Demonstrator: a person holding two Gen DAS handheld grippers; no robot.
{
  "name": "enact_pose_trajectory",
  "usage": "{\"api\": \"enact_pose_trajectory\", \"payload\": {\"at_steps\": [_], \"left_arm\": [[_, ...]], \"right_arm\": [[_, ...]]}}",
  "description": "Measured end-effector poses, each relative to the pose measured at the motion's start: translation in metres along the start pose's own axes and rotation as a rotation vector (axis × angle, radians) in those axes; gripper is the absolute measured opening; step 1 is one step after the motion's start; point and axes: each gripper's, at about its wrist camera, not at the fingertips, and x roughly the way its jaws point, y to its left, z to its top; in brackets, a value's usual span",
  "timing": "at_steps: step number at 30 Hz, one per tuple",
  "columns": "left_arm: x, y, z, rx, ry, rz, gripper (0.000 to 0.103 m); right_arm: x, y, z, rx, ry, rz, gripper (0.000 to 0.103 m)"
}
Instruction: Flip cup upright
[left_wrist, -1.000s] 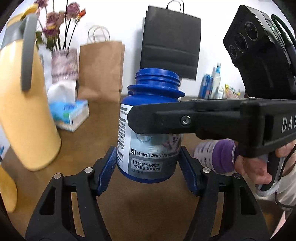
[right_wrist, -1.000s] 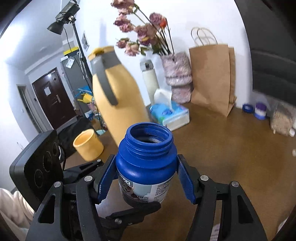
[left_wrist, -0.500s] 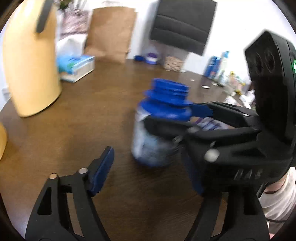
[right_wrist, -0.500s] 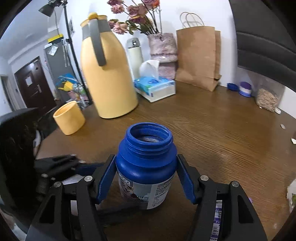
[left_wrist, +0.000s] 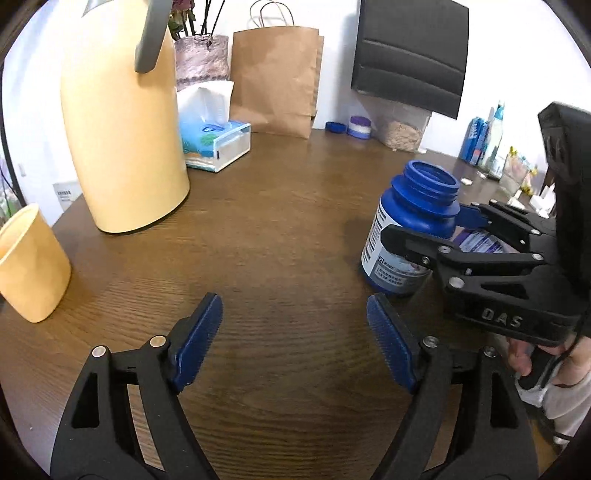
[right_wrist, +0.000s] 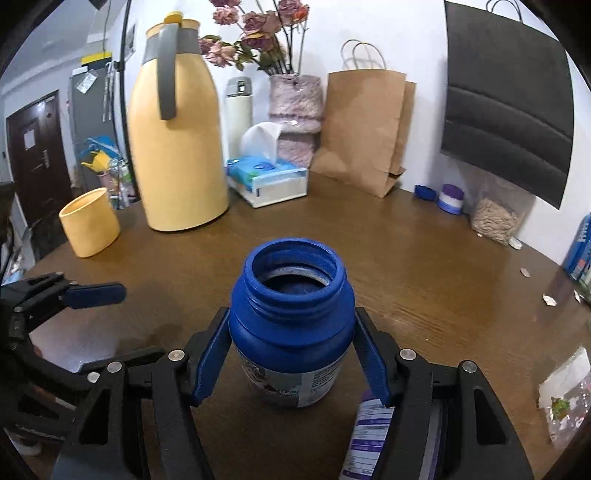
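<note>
My right gripper (right_wrist: 291, 354) clasps the blue bottle (right_wrist: 291, 314) at its shoulder, one blue pad on each side. The bottle stands upright on the table (right_wrist: 424, 266), mouth open and facing up, label low on its body. In the left wrist view the same bottle (left_wrist: 413, 229) sits at the right, with my right gripper (left_wrist: 443, 236) closed round it and a hand (left_wrist: 535, 362) on the handle below. My left gripper (left_wrist: 295, 339) is spread wide and holds nothing; its fingers (left_wrist: 199, 336) hang over bare table (left_wrist: 277, 221), well apart from the bottle. At the left of that view stand a yellow jug (left_wrist: 125, 122) and a yellow cup (left_wrist: 29, 266). Behind the jug lie a tissue box (left_wrist: 218, 144) and a paper bag (left_wrist: 277, 77) against the wall. A second, purple-labelled bottle (right_wrist: 365, 435) lies just beside my right gripper's lower finger.
</note>
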Motion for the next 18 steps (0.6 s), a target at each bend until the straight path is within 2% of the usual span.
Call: {"api": "enact_pose_trajectory", "payload": {"at_steps": [3, 7, 9, 10, 13, 18], "left_arm": [[-0.008, 0.005, 0.001, -0.025, -0.051, 0.008, 0.078], [-0.015, 0.001, 0.001, 0.000, -0.061, 0.028, 0.078], [-0.021, -0.002, -0.002, 0.010, -0.057, 0.047, 0.078], [-0.026, -0.003, -0.003, 0.011, -0.059, 0.040, 0.078], [-0.047, -0.005, -0.009, 0.021, -0.087, 0.026, 0.087], [-0.083, -0.008, -0.016, 0.046, -0.129, 0.038, 0.089]], "right_arm": [[-0.001, -0.001, 0.000, -0.008, 0.000, -0.015, 0.069], [-0.004, -0.006, 0.002, 0.058, 0.018, 0.000, 0.071], [-0.013, -0.007, 0.003, 0.092, 0.010, -0.005, 0.085], [-0.023, -0.006, 0.004, 0.099, -0.004, -0.009, 0.090], [-0.056, -0.002, 0.003, 0.082, -0.048, -0.032, 0.090], [-0.114, -0.013, -0.009, 0.112, -0.079, -0.060, 0.090]]}}
